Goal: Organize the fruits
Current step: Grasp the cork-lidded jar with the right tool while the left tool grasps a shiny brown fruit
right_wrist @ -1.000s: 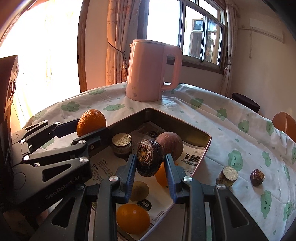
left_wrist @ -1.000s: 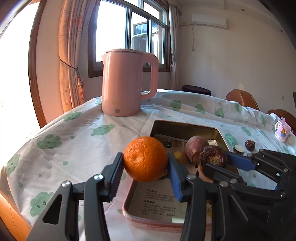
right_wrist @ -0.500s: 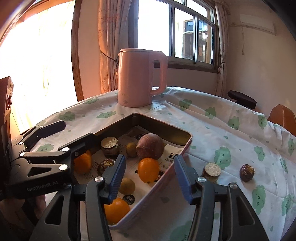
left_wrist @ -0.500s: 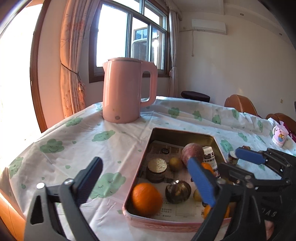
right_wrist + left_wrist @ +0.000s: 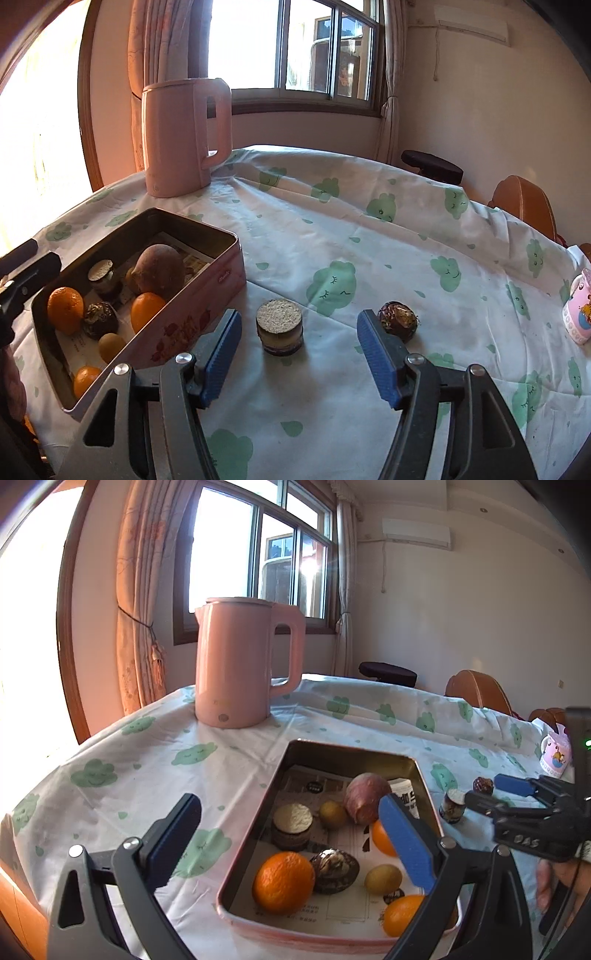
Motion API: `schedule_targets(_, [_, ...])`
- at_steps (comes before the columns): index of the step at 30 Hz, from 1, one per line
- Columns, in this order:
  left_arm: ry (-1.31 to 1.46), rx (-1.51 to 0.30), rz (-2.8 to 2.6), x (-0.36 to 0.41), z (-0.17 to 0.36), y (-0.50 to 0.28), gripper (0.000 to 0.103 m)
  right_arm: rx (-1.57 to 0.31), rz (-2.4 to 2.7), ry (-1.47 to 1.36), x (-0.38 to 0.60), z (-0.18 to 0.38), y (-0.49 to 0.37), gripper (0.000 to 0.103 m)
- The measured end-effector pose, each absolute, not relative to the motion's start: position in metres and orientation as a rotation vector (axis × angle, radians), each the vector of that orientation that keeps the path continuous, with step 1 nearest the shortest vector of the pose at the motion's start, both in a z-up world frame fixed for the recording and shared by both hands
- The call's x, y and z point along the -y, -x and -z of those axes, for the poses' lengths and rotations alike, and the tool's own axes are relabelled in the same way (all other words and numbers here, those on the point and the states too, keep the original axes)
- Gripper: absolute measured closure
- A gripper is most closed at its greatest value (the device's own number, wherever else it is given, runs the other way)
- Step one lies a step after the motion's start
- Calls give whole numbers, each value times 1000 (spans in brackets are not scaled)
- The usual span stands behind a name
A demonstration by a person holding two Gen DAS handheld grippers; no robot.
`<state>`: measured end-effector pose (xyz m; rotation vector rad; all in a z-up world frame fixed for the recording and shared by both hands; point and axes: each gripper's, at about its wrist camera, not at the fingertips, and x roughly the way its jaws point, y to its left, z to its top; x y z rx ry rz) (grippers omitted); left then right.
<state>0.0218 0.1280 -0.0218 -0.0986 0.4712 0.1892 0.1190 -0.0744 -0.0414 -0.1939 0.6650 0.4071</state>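
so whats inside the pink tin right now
On a printed paper lining in the pink tin: three oranges, a brown tuber, two small yellow-green fruits, a dark wrinkled fruit and a cut dark piece. The near wall hides the floor behind it.

A tin (image 5: pixel 207 280) sits on the surface (image 5: pixel 369 251), with a kettle (image 5: pixel 184 136) behind it. In the tin lie an orange (image 5: pixel 282 882), a sweet potato (image 5: pixel 159 269) and smaller fruits. Right of the tin stands a small jar (image 5: pixel 279 326); further right lies a fruit (image 5: pixel 399 320), and a cup (image 5: pixel 578 314) at the far right edge.
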Motion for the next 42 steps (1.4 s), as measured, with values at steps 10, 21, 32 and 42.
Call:
schedule_targets(10, [105,-489,-163,-116,5,-50,1,-822,-434,237,52,65,-148,68])
schedule_targets(21, [58,-533,-22,-38,-8,-75,1,-666,-297,140,129,34,-134,68])
schedule_targets(32, [-8,-699,150,66,25,-130,13,-722,-98,-28,243,46,-156,68])
schedule_targets(42, [-9,-892,221,98,66,-193,41,-725,-97,-50,250,47,-158,68])
